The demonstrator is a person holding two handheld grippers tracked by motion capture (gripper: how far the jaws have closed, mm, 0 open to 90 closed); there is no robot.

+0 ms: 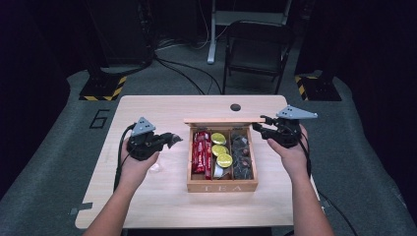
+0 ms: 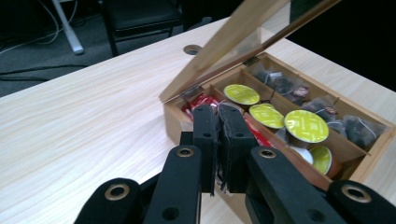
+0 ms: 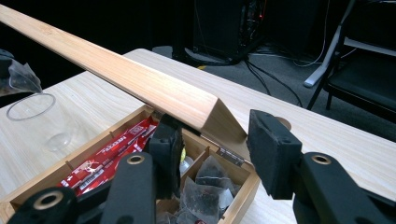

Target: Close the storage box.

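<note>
A wooden tea box (image 1: 222,187) stands mid-table with its lid (image 1: 223,120) raised on the far side. It holds red packets (image 1: 199,152), yellow-topped capsules (image 1: 220,150) and dark tea bags (image 1: 241,152) in three rows. My left gripper (image 1: 172,139) hovers left of the box, shut on a translucent tea bag (image 3: 21,77), above a clear cup (image 3: 35,116). In the left gripper view the jaws (image 2: 218,116) press together on thin mesh. My right gripper (image 3: 217,135) is open, its jaws on either side of the lid's (image 3: 140,77) right end corner.
A round cable hole (image 1: 235,106) sits near the table's far edge. A folding chair (image 1: 255,49) and stand legs are on the floor beyond. Bare tabletop lies left of and in front of the box.
</note>
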